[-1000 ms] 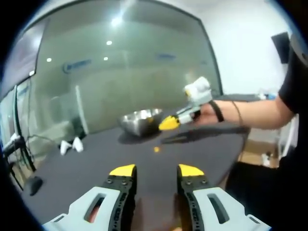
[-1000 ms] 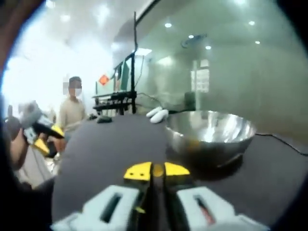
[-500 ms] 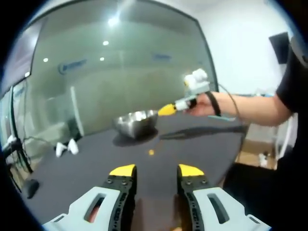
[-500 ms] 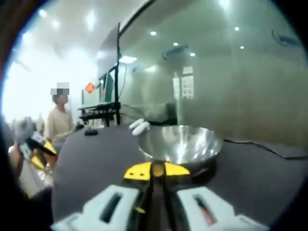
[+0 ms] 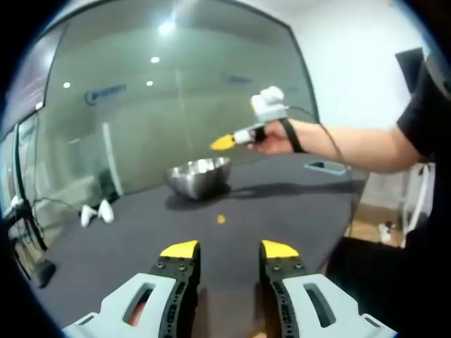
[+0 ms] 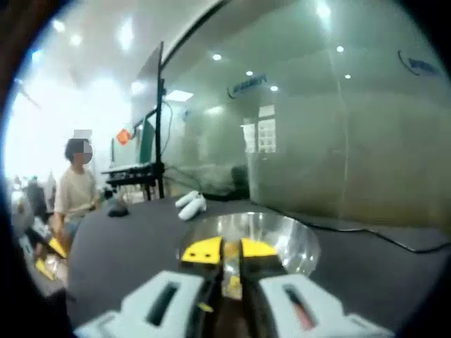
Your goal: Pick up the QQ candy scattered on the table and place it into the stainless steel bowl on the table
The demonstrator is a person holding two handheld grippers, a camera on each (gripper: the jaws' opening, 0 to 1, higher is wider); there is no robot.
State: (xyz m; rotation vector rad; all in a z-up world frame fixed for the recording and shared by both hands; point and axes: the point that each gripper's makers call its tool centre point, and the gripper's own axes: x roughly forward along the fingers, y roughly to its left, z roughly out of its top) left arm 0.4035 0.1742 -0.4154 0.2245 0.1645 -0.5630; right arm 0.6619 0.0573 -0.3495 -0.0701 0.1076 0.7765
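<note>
Left gripper view: the left gripper (image 5: 229, 249), yellow-tipped and grey-bodied, hangs released above the dark grey worktop (image 5: 296, 211), its jaws apart with nothing between them. Ahead of it one small orange QQ candy (image 5: 221, 219) lies on the worktop, between the gripper and the round stainless steel bowl (image 5: 199, 177). Two small white oblong objects (image 5: 94, 212) sit well off to the left of the bowl, and a flat pale blue phone-like slab (image 5: 325, 167) lies near the far right edge. A person's hand (image 5: 271, 138) holds the right gripper (image 5: 223, 143) in the air above the bowl's right side.

Right gripper view: the right gripper (image 6: 227, 249) has its yellow tips nearly together, with a bit of orange candy (image 6: 230, 250) clamped between them, directly over the open bowl (image 6: 296, 243). More yellowish pieces show inside the bowl below the tips, too blurred to count. A seated person in a pale shirt (image 6: 72, 192) is at the far left.
</note>
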